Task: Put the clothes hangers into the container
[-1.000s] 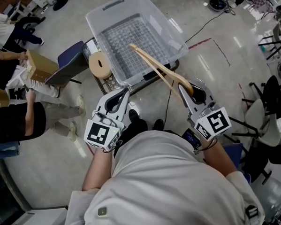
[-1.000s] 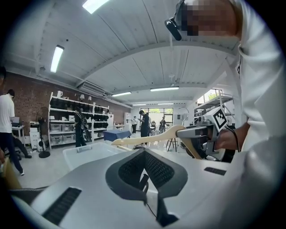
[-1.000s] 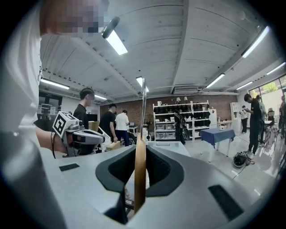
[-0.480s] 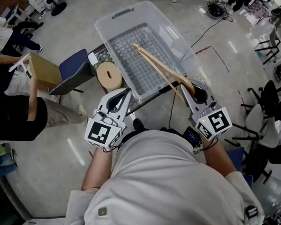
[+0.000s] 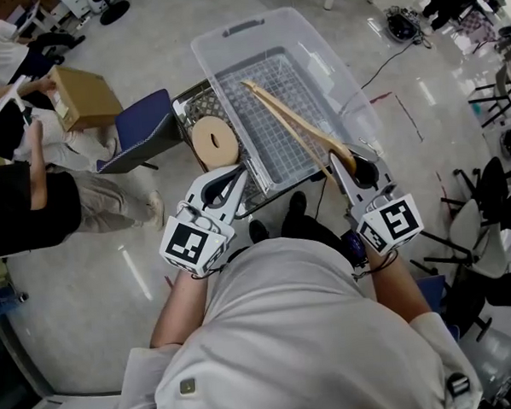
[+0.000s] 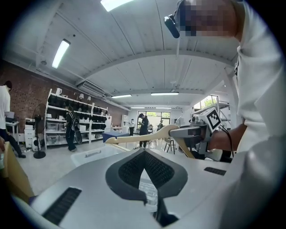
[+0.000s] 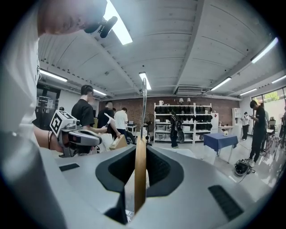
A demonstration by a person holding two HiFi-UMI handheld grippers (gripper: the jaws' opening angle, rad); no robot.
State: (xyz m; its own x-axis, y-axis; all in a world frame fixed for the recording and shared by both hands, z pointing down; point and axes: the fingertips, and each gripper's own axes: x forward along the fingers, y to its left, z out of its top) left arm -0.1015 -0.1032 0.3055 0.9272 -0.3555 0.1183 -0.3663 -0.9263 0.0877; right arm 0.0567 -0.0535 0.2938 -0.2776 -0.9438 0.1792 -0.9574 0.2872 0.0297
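The wooden hanger (image 5: pixel 296 127) is being gripped near its neck by the right gripper (image 5: pixel 345 162), whose jaws are being pressed shut on the wood. In the right gripper view the hanger is being seen edge-on, so its arms are being hidden behind its own near edge and just a thin metal hook is being shown rising above it. The hanger is being held out over the near half of the clear container (image 5: pixel 207 61), one arm reaching above the gridded floor; whether it is touching the plastic cannot be told. The left gripper (image 5: pixel 234 173) is being kept closed on nothing, its tips meeting. In the head view it is being shown just below a round wooden stool (image 5: pixel 214 142).

The person's hands are being hidden under the grippers, and what the container is standing on is being mostly covered by it. One hanger, one container, two grippers, one stool, one blue chair (image 5: pixel 145 128) and one cardboard box (image 5: pixel 83 97) are being counted. The bystanders at the left edge are being cut off by the frame. A black-and-white square pattern is being shown on each marker cube (image 5: pixel 193 244)
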